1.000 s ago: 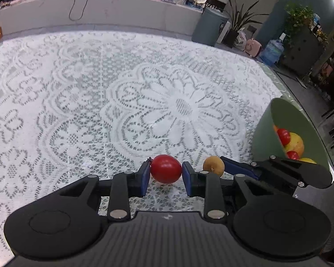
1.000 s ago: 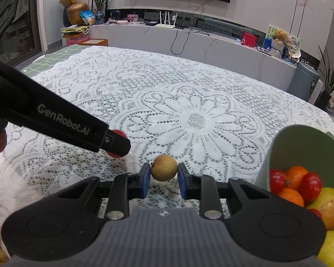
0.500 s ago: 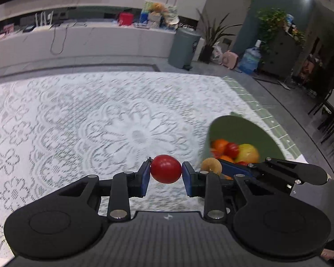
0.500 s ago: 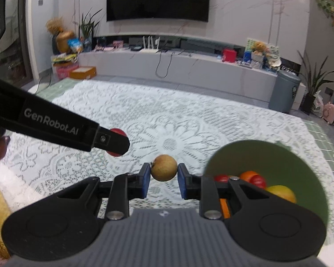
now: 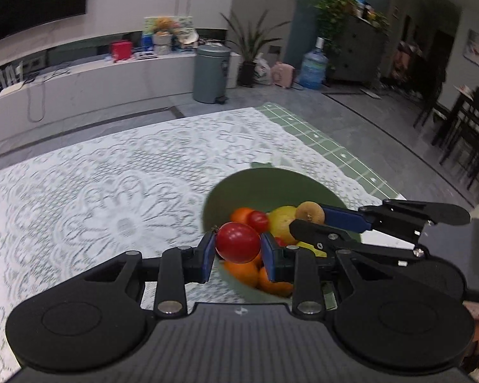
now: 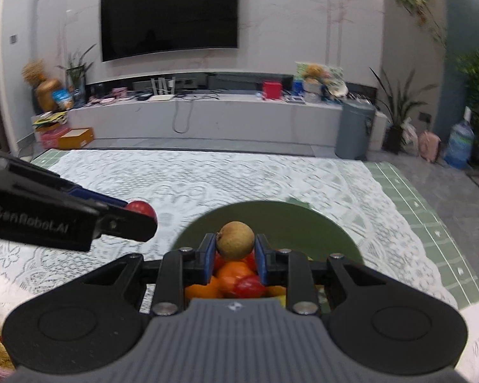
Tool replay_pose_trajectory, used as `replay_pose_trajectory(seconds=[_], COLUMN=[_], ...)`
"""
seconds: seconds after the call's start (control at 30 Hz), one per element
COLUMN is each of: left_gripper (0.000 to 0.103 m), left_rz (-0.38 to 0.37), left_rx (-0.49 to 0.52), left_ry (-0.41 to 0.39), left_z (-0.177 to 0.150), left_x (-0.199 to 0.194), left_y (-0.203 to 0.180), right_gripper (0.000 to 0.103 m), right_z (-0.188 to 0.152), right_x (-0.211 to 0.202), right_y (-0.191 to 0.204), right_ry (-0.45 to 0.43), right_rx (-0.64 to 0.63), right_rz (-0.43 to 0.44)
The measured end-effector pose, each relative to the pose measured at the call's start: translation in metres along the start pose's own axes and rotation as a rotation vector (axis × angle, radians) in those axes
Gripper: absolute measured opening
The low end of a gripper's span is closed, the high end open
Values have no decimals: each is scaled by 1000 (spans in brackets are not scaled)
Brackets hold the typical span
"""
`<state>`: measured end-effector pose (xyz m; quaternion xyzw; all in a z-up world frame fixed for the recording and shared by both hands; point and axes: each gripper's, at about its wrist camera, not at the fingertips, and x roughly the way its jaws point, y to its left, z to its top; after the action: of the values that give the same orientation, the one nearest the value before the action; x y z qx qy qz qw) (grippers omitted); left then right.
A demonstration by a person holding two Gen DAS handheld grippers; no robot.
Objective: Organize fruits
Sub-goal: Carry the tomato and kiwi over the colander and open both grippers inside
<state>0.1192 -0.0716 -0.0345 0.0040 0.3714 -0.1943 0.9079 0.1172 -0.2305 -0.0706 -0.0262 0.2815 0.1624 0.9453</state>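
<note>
- Fruits fill the green bowl (image 5: 239,188), which stands on the white lace tablecloth (image 5: 95,191) near the table's right edge, where a green checked underlay (image 5: 329,146) shows.
- Inside the bowl, the left wrist view shows a small red tomato (image 5: 258,221) against an orange fruit (image 5: 241,215), a large yellow fruit (image 5: 281,220) beside them, and more orange fruits (image 5: 242,273) low at the near wall.
- From the right wrist view the same bowl (image 6: 319,226) holds orange pieces (image 6: 233,271) and a red tomato (image 6: 249,287) just below the fingers.
- Left gripper (image 5: 238,249) is clamped on a red tomato (image 5: 238,246) between its blue pads, held in the air over the bowl's near-left rim.
- Right gripper (image 6: 234,249) is clamped on a small brown round fruit (image 6: 234,240), held above the fruit pile in the bowl.
- In the left wrist view the right gripper (image 5: 306,215) reaches in from the right with the brown fruit (image 5: 309,212) over the yellow fruit.
- In the right wrist view the left gripper (image 6: 137,214) comes in from the left, its tomato (image 6: 140,208) showing partly behind the finger, short of the bowl's rim.
- Beyond the table stand a grey bin (image 5: 212,75), a water bottle (image 5: 314,70) and a wall television (image 6: 169,12).
</note>
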Motion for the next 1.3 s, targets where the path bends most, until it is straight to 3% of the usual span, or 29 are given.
replay_pose_trajectory(seconds=[0.37,0.67,0.9,1.3], left_gripper=[34,34,34,35], left_rz=[22,37,23,4], left_rx=[115,282,329,316], left_ry=[67,143,182,192], left_z=[7,4,1,0], left_x=[39,67,85,96], left_y=[-15,-23,-25,-19], right_gripper=[23,23,23,23], right_z=[-1,-7,-9,-13], right_x=[34,64,76,84], right_y=[-38,-58,-58,-58], right_ry=[114,193,212,215], right_rx=[189,318,328,339], right_rz=[54,118,150,180])
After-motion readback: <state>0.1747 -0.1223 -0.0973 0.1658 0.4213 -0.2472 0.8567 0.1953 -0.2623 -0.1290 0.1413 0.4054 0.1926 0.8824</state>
